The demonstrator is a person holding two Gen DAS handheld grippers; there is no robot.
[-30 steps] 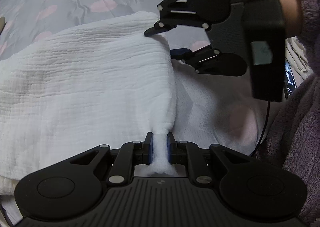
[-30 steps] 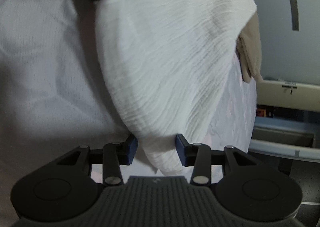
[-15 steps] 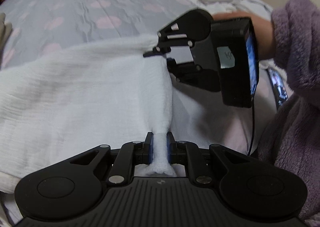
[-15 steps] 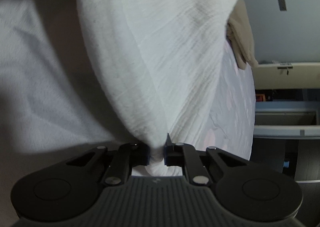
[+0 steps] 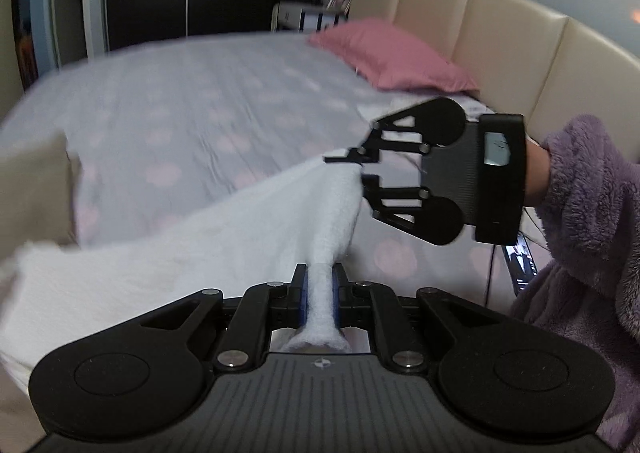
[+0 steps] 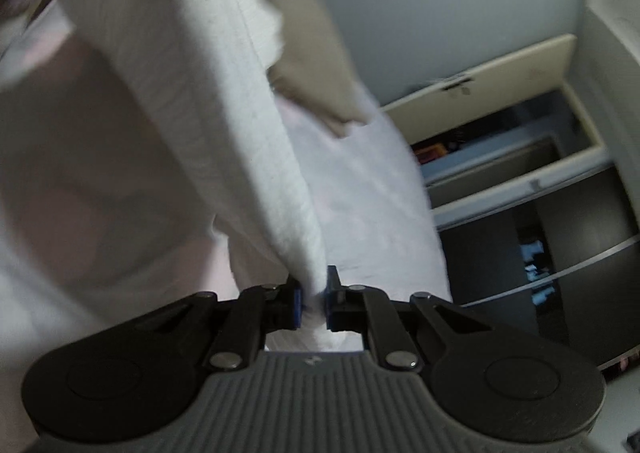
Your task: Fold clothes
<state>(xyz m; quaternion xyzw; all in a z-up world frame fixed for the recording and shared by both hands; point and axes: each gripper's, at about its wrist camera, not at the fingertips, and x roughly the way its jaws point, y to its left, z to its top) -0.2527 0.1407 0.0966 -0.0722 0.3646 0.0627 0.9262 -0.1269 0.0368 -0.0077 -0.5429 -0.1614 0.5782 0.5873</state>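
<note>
Lavender bedsheet [image 5: 192,101] with pale pink spots covers the bed, a pink pillow [image 5: 392,57] against the beige padded headboard [image 5: 500,29]. Your white crinkled cloth [image 5: 168,253] hangs stretched above it between both tools. Your left gripper [image 5: 320,293] is clamped on one bunched corner; your right gripper [image 6: 313,303] pinches another, jaws narrow. A purple fleece sleeve [image 5: 588,189] covers your right arm.
</note>
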